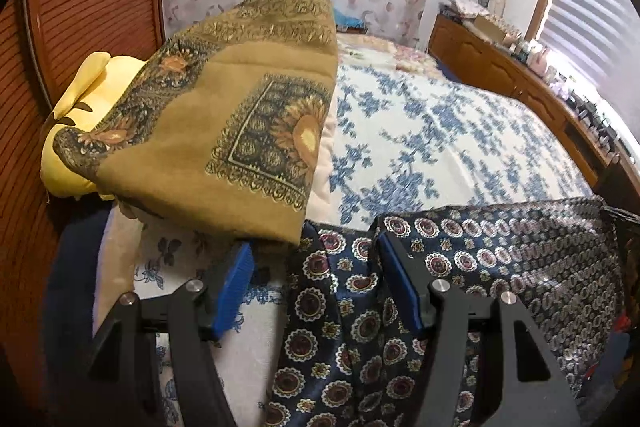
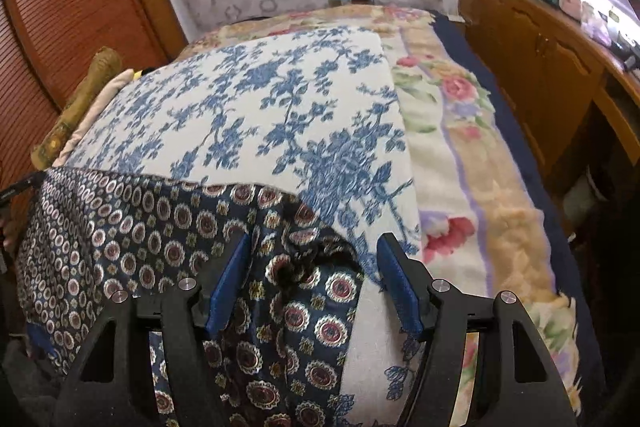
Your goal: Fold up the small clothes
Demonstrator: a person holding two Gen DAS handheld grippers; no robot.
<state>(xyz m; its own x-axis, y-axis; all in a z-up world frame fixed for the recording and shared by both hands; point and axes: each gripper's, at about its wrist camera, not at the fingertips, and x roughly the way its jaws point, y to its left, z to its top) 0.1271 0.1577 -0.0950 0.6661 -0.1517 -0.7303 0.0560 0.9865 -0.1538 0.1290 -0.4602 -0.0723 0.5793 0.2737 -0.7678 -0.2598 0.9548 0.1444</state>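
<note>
While spread on the bed (image 2: 280,99), navy scarf (image 2: 280,307) between parted right fingers (image 2: 230,287)

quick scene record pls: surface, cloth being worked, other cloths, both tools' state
surface: bed with blue floral sheet
work item: navy medallion-print scarf, spread at the near edge
other cloths: folded mustard paisley scarf lying over a yellow cloth
left tool: open, scarf between the pads, no pinch
right tool: open, bunched scarf edge between the pads
</note>
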